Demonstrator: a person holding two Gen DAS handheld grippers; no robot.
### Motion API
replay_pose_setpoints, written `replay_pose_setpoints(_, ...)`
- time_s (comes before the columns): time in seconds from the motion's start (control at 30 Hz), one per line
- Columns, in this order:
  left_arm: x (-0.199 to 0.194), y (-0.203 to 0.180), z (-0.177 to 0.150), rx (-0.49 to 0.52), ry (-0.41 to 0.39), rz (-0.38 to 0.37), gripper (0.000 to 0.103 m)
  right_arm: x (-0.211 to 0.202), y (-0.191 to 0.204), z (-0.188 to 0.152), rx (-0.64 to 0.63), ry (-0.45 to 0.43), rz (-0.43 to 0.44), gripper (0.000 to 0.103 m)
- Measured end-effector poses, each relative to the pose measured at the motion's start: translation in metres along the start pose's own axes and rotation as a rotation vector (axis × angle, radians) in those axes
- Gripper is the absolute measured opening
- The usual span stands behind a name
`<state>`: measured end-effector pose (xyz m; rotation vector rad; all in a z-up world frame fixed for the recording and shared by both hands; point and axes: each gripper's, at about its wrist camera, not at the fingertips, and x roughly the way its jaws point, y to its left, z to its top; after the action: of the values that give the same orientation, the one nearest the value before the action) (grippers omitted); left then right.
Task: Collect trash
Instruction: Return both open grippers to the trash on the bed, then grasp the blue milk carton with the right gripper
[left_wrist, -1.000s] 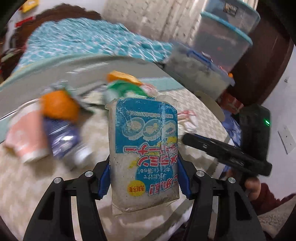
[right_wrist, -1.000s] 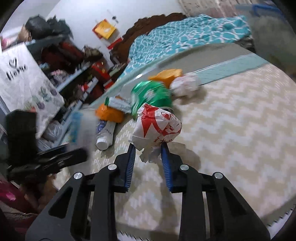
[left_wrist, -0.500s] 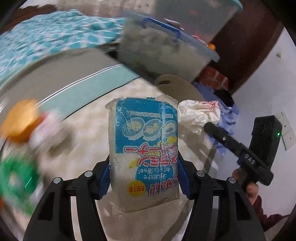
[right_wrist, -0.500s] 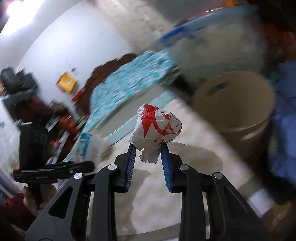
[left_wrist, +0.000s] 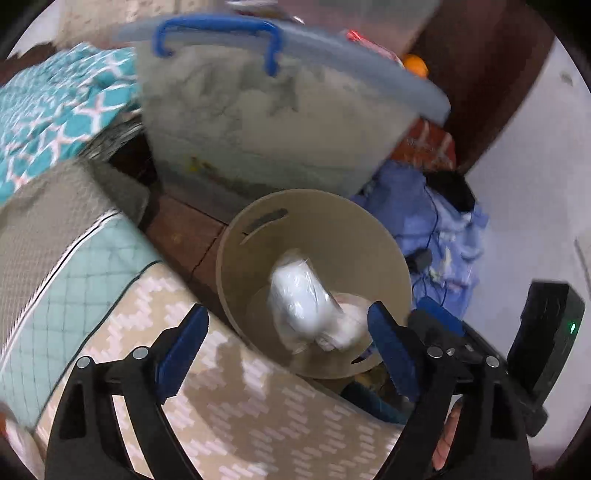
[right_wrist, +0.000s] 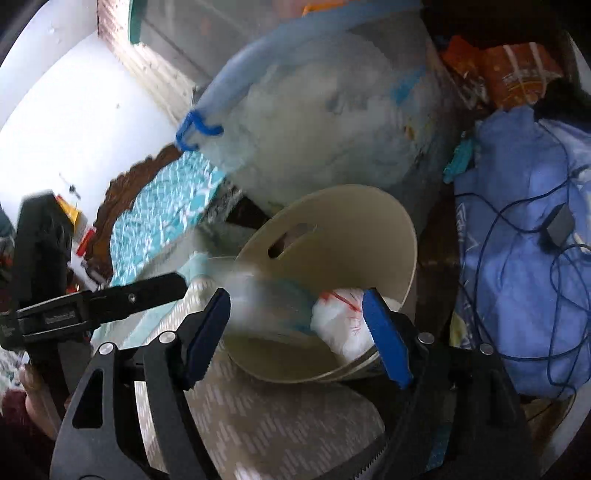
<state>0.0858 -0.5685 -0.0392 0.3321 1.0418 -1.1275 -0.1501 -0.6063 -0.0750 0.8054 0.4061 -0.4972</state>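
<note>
Left claw (left_wrist: 288, 347): jaws swinging apart above the bin, nothing pressed between the blue pads; the packet is already loose and dropping.
Right claw (right_wrist: 295, 332): jaws also spreading, hanging over the bin's near rim, pads clear of the wad.
Bin (left_wrist: 332, 218): round, tan, with a slot handle cut in its wall; it stands on the floor just off the edge of the zigzag-patterned mattress (left_wrist: 236, 406), in front of a big lidded storage tub (left_wrist: 266, 122).
Plastic packet (left_wrist: 299, 299): blurred with motion inside the bin's mouth, pale and glossy, blue print showing from the right claw's view; where it will settle I can't tell.
Crumpled wrapper (right_wrist: 343, 321): white with red print, balled up, lying inside the bin against its near wall, right beside the right claw's pad.
How they'd handle: both look feather-light and soft. The packet seems flat and slick, so I'd pinch it across its width near the middle. The wad should squash under the pads; anywhere on its bulk would do, though a loose tail could slip.
Progress: I'd judge these two pieces delivered.
Nearby: a heap of blue cloth (right_wrist: 524, 258) with a cable over it beside the bin.
</note>
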Motion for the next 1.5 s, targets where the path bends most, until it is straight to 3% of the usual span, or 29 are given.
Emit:
replay_pose_setpoints(0.1, -0.050, 0.019, -0.029, -0.047, -0.078, -0.060, 0.083, -0.010, 0.021, -0.007, -0.042, -0.032, 0.094, 0.070)
replay_pose_setpoints(0.2, -0.099, 0.038, -0.085, -0.072, -0.106, -0.063, 0.083, -0.001, 0.059, -0.019, -0.091, 0.027, 0.222, 0.067)
replay_pose_setpoints(0.3, -0.133, 0.062, -0.148, -0.108, -0.085, 0.022, 0.083, 0.019, 0.107, -0.039, -0.168, 0.138, 0.353, 0.062)
replay_pose_setpoints(0.43, -0.173, 0.103, -0.240, -0.260, -0.042, 0.144, 0.083, 0.034, 0.165, -0.074, -0.248, 0.263, 0.477, 0.059)
replay_pose_setpoints(0.6, -0.228, 0.134, -0.319, -0.452, -0.095, 0.215, 0.082, 0.046, 0.217, -0.126, -0.272, 0.391, 0.564, 0.058)
replay_pose_setpoints(0.73, -0.271, 0.153, -0.361, -0.553, -0.157, 0.298, 0.082, 0.046, 0.253, -0.172, -0.310, 0.467, 0.590, 0.058)
replay_pose_setpoints(0.83, -0.297, 0.166, -0.383, -0.581, -0.215, 0.403, 0.082, 0.040, 0.272, -0.207, -0.335, 0.517, 0.588, 0.059)
replay_pose_setpoints(0.93, -0.318, 0.173, -0.404, -0.611, -0.272, 0.457, 0.082, 0.033, 0.291, -0.237, -0.370, 0.579, 0.579, 0.059)
replay_pose_setpoints(1.07, -0.335, 0.197, -0.422, -0.659, -0.313, 0.433, 0.082, 0.021, 0.318, -0.266, -0.457, 0.605, 0.560, 0.060)
replay_pose_setpoints(1.33, -0.356, 0.234, -0.462, -0.727, -0.394, 0.365, 0.079, 0.017, 0.366, -0.292, -0.574, 0.611, 0.517, 0.060)
replay_pose_setpoints(1.5, -0.366, 0.247, -0.480, -0.748, -0.415, 0.413, 0.079, 0.021, 0.391, -0.312, -0.648, 0.640, 0.498, 0.060)
